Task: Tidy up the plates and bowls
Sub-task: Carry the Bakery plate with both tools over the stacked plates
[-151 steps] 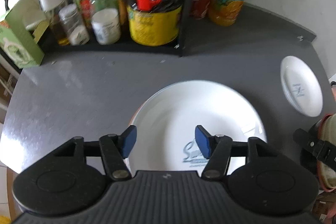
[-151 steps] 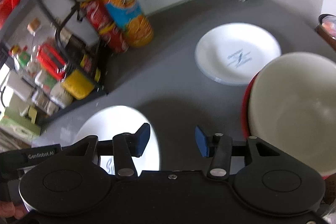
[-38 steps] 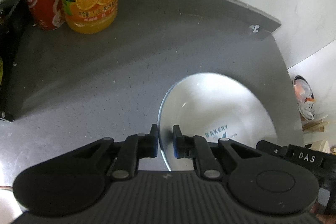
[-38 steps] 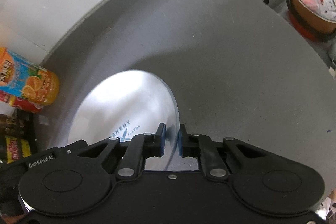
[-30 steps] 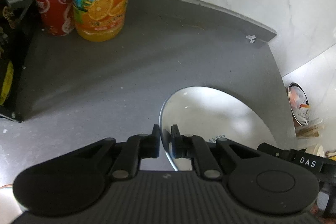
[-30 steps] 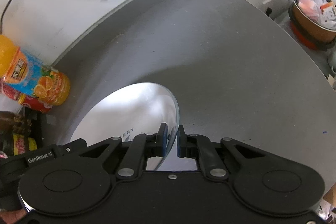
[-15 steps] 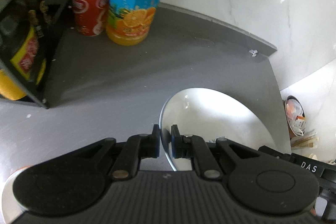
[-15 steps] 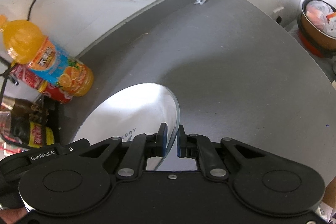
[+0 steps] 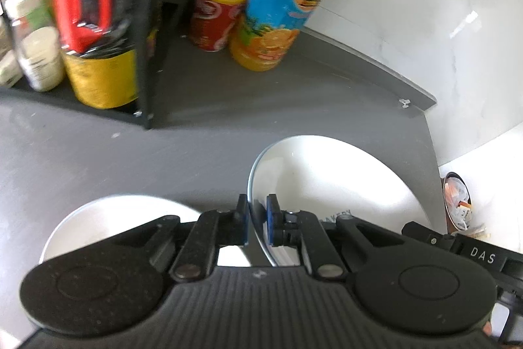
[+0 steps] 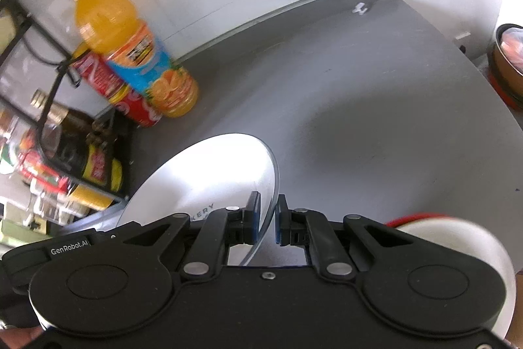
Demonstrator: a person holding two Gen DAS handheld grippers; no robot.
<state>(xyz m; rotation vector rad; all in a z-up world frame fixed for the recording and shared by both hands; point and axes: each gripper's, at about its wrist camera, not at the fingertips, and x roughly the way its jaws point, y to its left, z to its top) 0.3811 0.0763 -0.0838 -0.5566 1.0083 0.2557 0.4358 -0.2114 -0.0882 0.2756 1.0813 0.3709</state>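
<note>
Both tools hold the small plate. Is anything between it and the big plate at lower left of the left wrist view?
Nothing visible. The small plate is clamped by left tool and right tool; only bare counter separates it from the big plate.

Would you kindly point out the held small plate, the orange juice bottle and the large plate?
small plate (image 9: 330,182), left wrist view, on its white inner face.
orange juice bottle (image 10: 143,54), right wrist view, on its label.
large plate (image 9: 108,215), left wrist view, on its bare top.
</note>
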